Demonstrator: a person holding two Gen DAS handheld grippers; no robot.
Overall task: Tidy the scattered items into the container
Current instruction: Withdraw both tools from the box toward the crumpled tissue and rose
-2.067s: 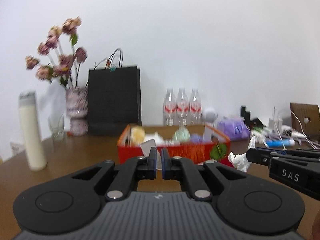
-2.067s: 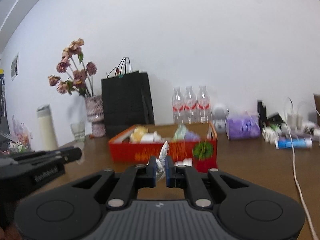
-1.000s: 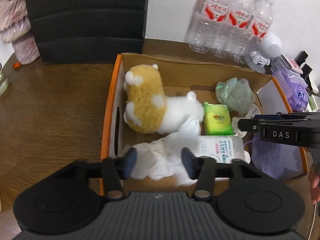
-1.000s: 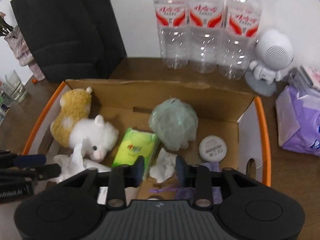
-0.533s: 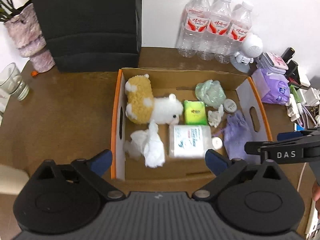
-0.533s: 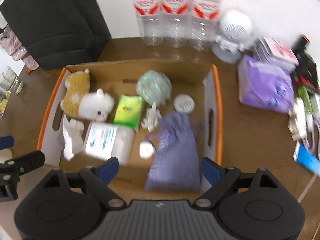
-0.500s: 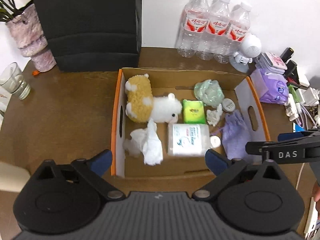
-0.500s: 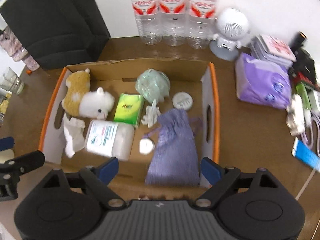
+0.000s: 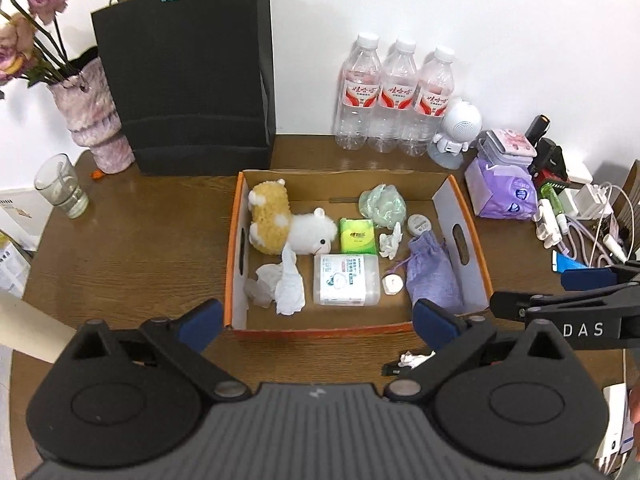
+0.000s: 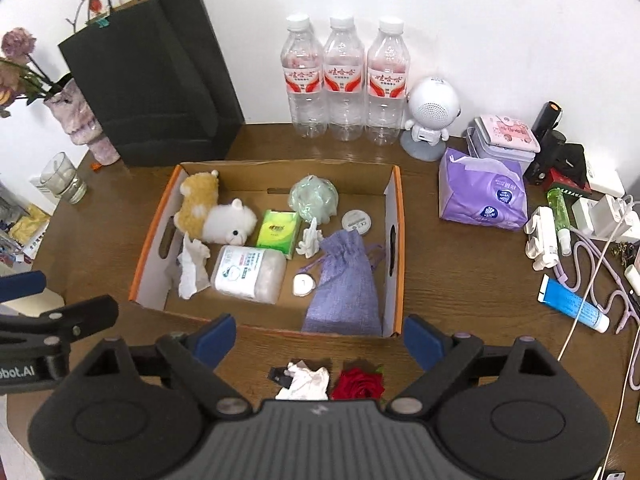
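Observation:
The orange-rimmed cardboard box holds a plush toy, crumpled tissues, a green packet, a wipes pack, a purple pouch and small items. In front of the box lie a crumpled white tissue and a red rose. My left gripper is open and empty, high above the box's near edge. My right gripper is open and empty above the tissue and rose.
A black paper bag, three water bottles, a vase of flowers and a glass stand at the back. A purple pack, a robot speaker, chargers, cables and a blue tube crowd the right side.
Both grippers dropped their tissues into the box, opened wide and rose high above it. The view has pulled back further since half a second ago.

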